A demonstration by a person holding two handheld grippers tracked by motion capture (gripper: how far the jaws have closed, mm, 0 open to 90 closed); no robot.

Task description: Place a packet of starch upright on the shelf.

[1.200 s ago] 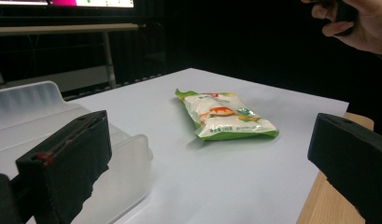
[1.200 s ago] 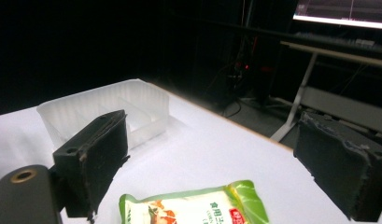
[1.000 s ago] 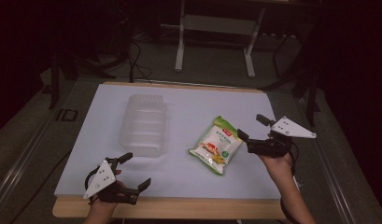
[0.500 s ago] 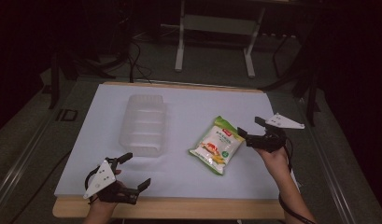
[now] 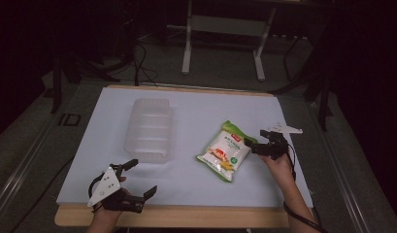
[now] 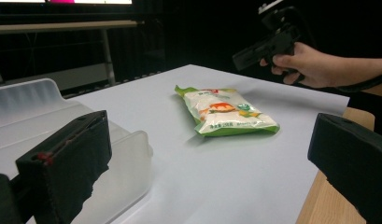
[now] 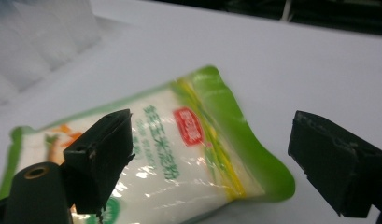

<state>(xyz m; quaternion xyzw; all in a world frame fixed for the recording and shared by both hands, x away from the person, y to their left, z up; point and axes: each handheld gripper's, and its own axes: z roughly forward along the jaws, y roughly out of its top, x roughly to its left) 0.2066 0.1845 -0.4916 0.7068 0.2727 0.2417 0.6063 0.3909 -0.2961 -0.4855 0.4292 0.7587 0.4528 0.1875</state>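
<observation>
A green and white food packet lies flat on the white sheet, right of centre. My right gripper is open at the packet's right end, low over the table. In the right gripper view the packet lies between and just ahead of the spread jaws of that gripper. My left gripper rests open near the front left edge, holding nothing. Through its wide-apart jaws, the left gripper view takes in the packet farther off.
A clear plastic container stands left of centre, just beyond the left gripper and close by it in that gripper's view. The wooden table edge runs along the front. Metal stand legs are on the floor behind the table.
My right gripper has moved left and lower, up to the packet's right end. The left gripper, the packet and the container have stayed put.
</observation>
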